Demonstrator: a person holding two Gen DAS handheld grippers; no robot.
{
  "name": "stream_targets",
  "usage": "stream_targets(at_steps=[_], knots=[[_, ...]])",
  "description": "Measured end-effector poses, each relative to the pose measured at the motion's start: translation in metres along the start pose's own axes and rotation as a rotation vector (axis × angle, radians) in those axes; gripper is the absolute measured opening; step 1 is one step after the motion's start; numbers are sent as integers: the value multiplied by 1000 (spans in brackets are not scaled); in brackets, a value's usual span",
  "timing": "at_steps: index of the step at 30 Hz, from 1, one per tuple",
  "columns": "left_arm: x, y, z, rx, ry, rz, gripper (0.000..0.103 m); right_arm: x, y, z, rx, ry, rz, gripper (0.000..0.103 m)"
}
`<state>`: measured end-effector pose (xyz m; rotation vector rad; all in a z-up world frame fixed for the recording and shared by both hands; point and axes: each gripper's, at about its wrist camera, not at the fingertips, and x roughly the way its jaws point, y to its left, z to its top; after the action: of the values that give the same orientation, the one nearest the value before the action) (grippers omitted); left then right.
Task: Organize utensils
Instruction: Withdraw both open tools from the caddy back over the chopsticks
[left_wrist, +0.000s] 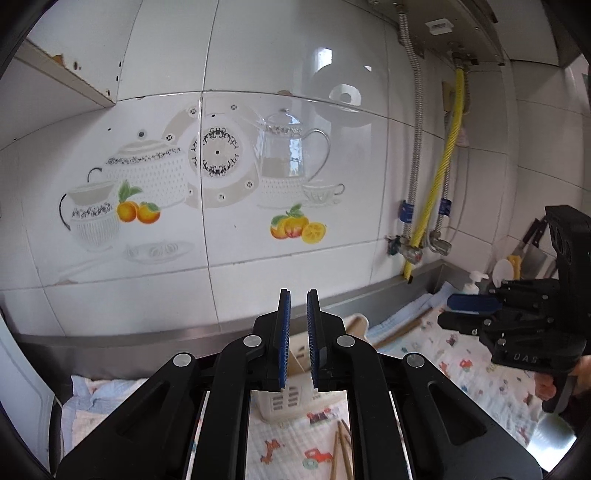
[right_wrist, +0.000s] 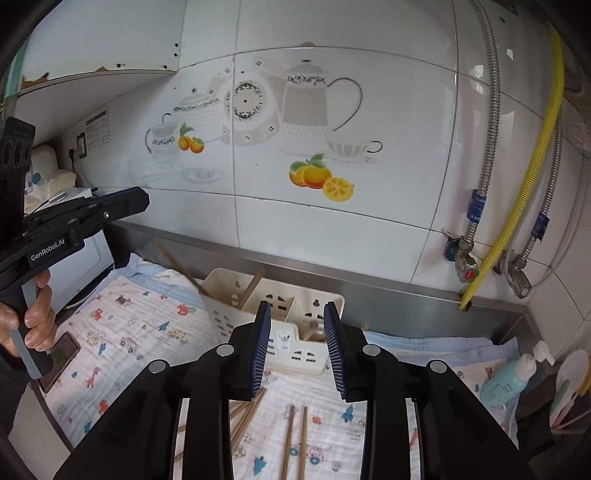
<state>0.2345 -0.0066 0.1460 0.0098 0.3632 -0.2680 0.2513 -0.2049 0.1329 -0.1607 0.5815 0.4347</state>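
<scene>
The right gripper (right_wrist: 297, 343) hangs above the counter with its fingers spread wide and nothing between them. Straight ahead of it, against the steel backsplash, sits the cream utensil caddy (right_wrist: 321, 354), a slotted holder with a few wooden pieces already poking out of its far compartments. Just below and nearer than the fingertips, 2 chopsticks (right_wrist: 295, 439) lie side by side on the printed cloth (right_wrist: 122, 332), and a looser bundle of chopsticks (right_wrist: 245, 410) sits partly under the left finger.

The left gripper (left_wrist: 298, 343) is held higher, tilted toward the tiled wall, its fingers close together with only a narrow gap and nothing in it; the caddy is just beneath and beyond its tips.

The risk I see is in the pickup: the sticks lie flat on soft cloth, so the fingers could pinch fabric with them, or take just 1 of the pair and roll the other aside. Carried off-centre, a stick could swing and miss a compartment, or tip the light caddy.
</scene>
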Motion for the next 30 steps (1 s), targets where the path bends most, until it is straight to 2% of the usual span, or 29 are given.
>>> stream_targets(at_steps=[5, 12, 14, 15, 21, 30], knots=[[-24, -6, -36, 3, 35, -26, 10, -23, 12, -35, -21, -3, -10, 35], [-35, -7, -97, -21, 132, -45, 10, -38, 17, -94, 20, 26, -10, 35], [-36, -4, -115, -38, 167, -49, 25, -38, 15, -111, 42, 46, -15, 35], [-38, -3, -126, -46, 175, -40, 41, -38, 14, -120, 56, 56, -15, 35], [-36, 2, -171, -82, 253, -47, 41, -32, 6, -166, 108, 113, -45, 35], [-35, -3, -214, -95, 334, -59, 41, -27, -3, -215, 165, 172, -71, 35]])
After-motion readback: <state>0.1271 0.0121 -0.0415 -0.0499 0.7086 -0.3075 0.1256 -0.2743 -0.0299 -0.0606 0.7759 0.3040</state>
